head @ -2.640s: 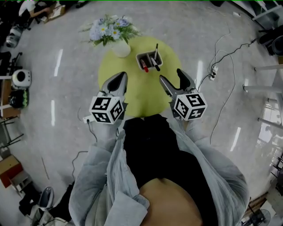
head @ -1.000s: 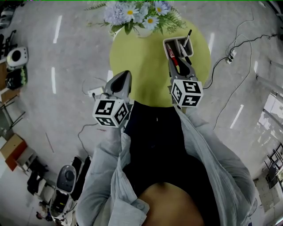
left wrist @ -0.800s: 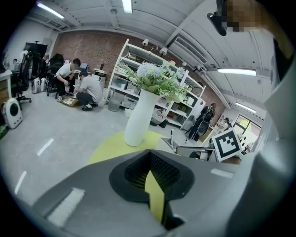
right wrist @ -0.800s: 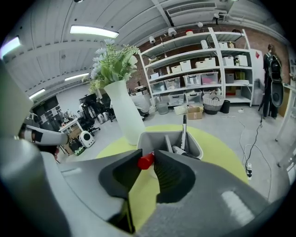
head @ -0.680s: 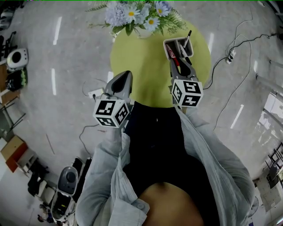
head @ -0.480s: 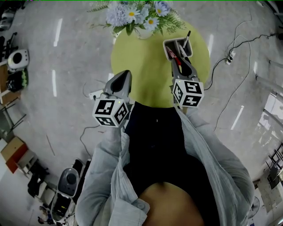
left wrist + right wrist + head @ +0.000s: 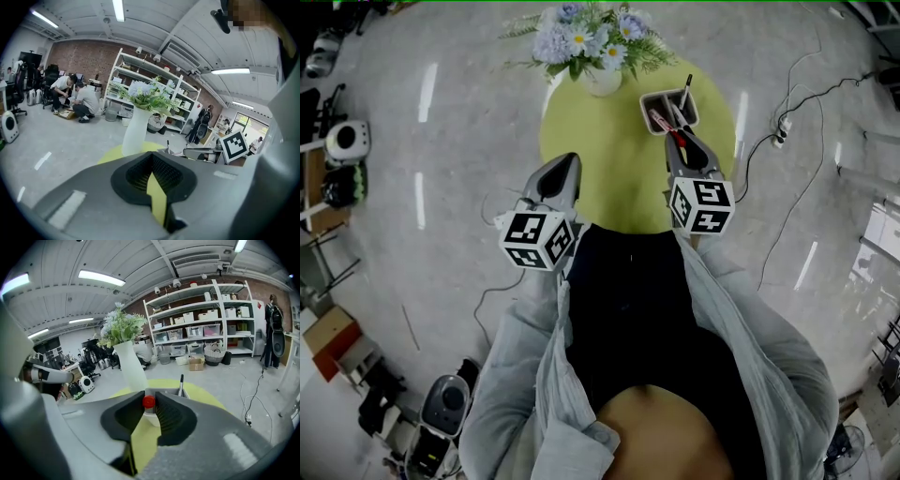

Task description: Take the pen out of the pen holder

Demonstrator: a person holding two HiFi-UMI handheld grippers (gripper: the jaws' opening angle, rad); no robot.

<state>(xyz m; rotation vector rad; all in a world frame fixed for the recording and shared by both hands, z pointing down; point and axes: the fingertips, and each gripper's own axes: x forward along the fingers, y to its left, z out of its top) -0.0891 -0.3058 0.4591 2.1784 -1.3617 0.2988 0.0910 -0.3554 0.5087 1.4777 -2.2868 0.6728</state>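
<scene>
A white pen holder [image 7: 654, 97] stands at the far right of the round yellow-green table [image 7: 600, 159]. A black pen [image 7: 685, 91] stands upright in it. My right gripper [image 7: 680, 139] reaches to the holder's near edge. Its jaws have just been closing and now pinch the red-capped pen [image 7: 148, 401], which slants out of the holder [image 7: 169, 391] towards me. The black pen [image 7: 181, 384] shows behind the right gripper [image 7: 148, 404]. My left gripper [image 7: 565, 164] hovers shut and holding nothing over the table's near left part, and its jaws meet in its own view [image 7: 151, 161].
A white vase [image 7: 600, 80] of pale flowers [image 7: 586, 37] stands at the table's far edge, left of the holder. Cables and a power strip [image 7: 778, 139] lie on the floor to the right. Shelving and seated people [image 7: 79, 96] fill the room behind.
The right gripper, open in front of the holder in the earliest frame, has reached to the holder and closed on the red pen. The left gripper has stayed where it was.
</scene>
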